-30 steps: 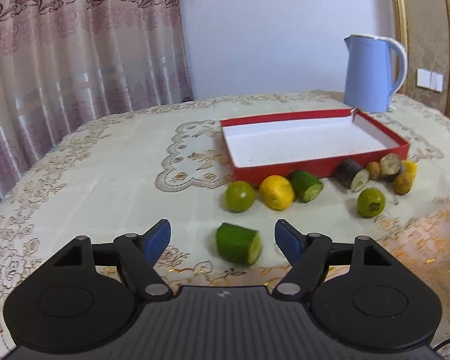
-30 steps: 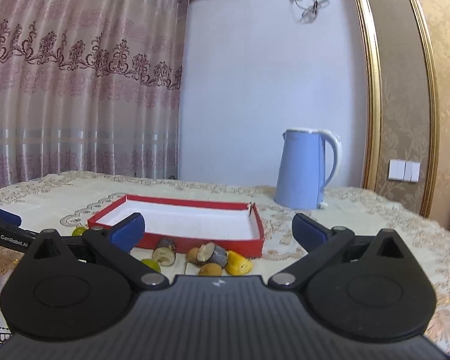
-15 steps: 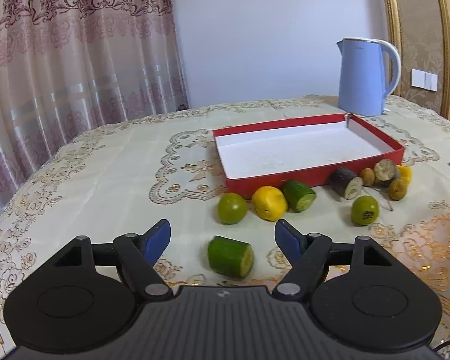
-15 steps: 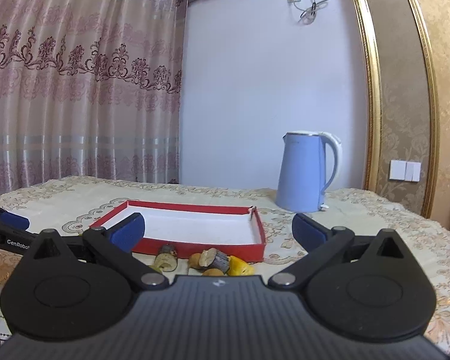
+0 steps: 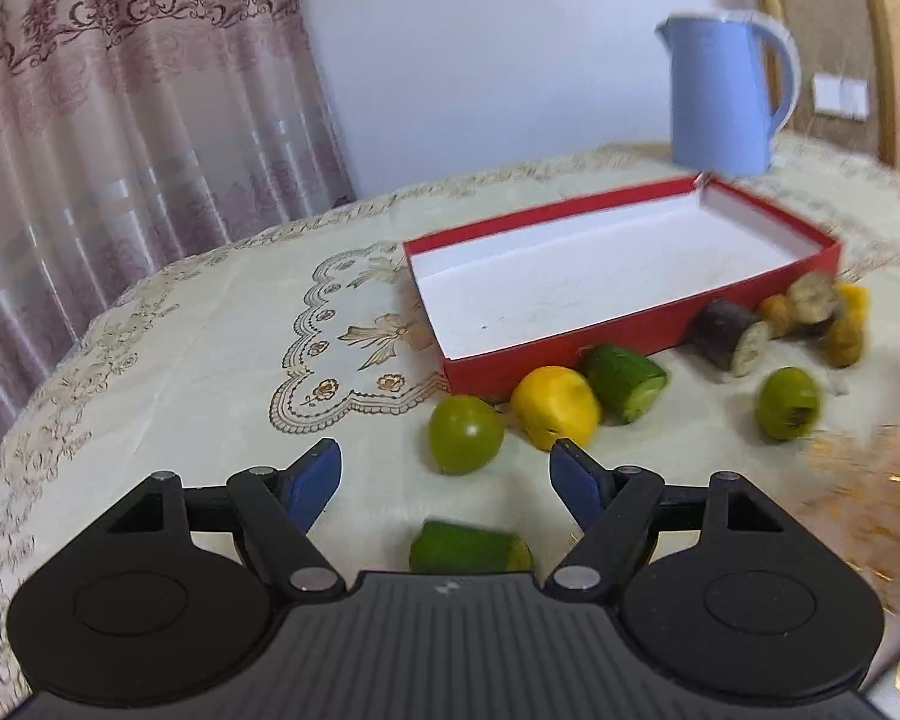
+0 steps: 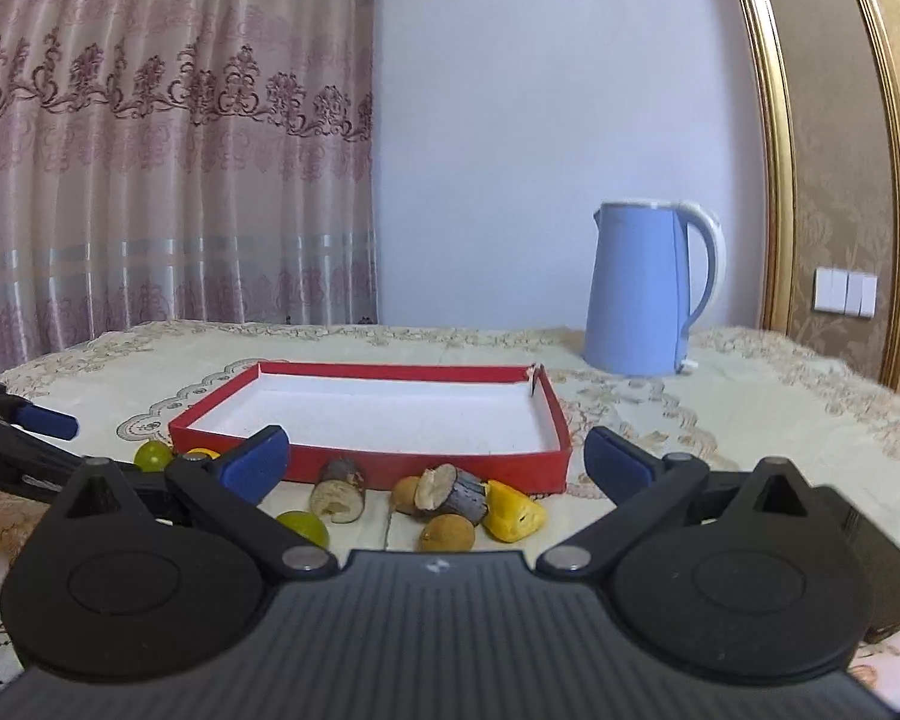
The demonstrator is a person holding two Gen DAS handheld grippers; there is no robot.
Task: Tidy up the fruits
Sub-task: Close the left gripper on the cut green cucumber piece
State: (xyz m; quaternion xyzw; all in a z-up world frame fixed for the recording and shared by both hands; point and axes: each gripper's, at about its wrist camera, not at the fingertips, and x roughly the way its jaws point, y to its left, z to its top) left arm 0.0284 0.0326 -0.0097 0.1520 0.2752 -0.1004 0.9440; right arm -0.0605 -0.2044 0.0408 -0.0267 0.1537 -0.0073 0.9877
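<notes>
Hovering low over the worktop (image 5: 198,360), left gripper (image 5: 444,474) spread wide and clasping nothing, with a green cut piece (image 5: 471,546) lying between and just behind the blue pads, not touched by either. Presumably lined up that way to straddle the piece before a squeeze. Farther off, a red box (image 5: 570,354) with bare white floor, likely the place meant for the fruit; along its near wall a green round fruit (image 5: 465,433), a yellow fruit (image 5: 555,405) and another green piece (image 5: 624,381), more scattered to the right. Right gripper (image 6: 435,462) likewise released and bare, aimed at the dark chunks (image 6: 457,491) and yellow wedge (image 6: 513,517) by the box. Blue kettle (image 6: 651,291) standing at far right, clear of the work.
</notes>
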